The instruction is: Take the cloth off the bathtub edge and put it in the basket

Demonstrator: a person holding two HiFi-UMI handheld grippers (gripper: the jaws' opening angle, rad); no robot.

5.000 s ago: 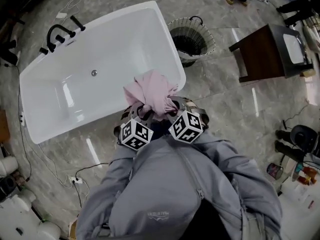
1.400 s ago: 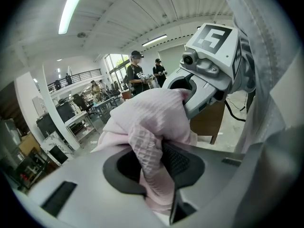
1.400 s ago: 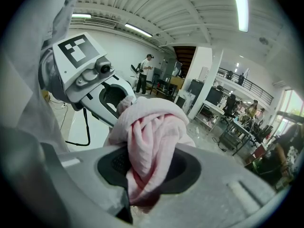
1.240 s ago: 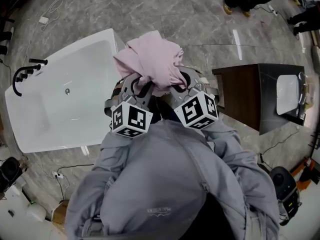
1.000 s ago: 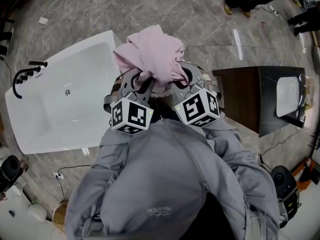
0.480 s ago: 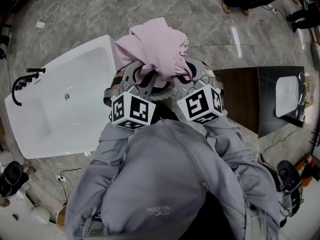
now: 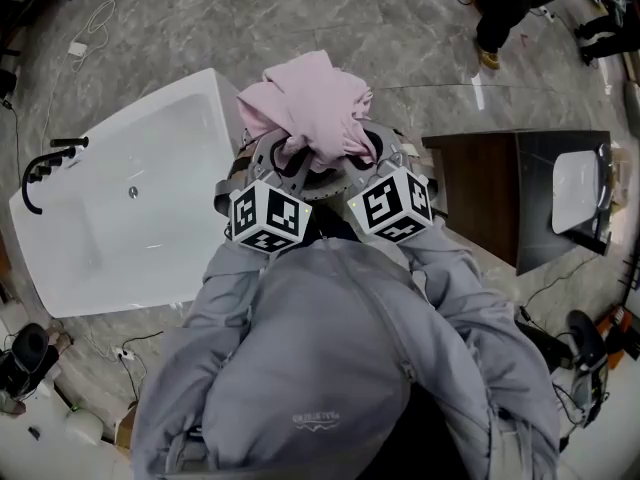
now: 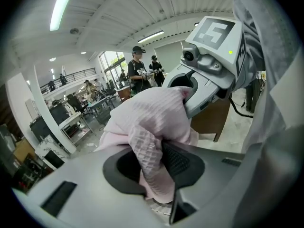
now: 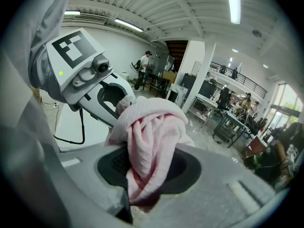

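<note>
In the head view the pink waffle cloth (image 7: 312, 106) is bunched up in the air, just beyond the white bathtub's (image 7: 110, 203) right end. Both grippers grip it side by side from below: my left gripper (image 7: 290, 154) and my right gripper (image 7: 350, 150). In the left gripper view the cloth (image 8: 152, 122) is pinched between the dark pads (image 8: 178, 161), with the right gripper's body (image 8: 213, 56) close alongside. The right gripper view shows folds of the cloth (image 9: 149, 137) clamped in its jaws and hanging below them. No view shows the basket.
A dark wooden cabinet (image 7: 490, 198) with a white basin (image 7: 572, 190) stands to the right, close to my right arm. A black tap (image 7: 45, 163) sits on the tub's far left end. Another person's legs (image 7: 500, 8) are at the top right. Cables lie on the marble floor (image 7: 380, 28).
Five seconds ago the basket showed beyond the tub's corner; since then the view has swung and the tub sits further left. Over the last second both grippers have shifted slightly, still holding the cloth.
</note>
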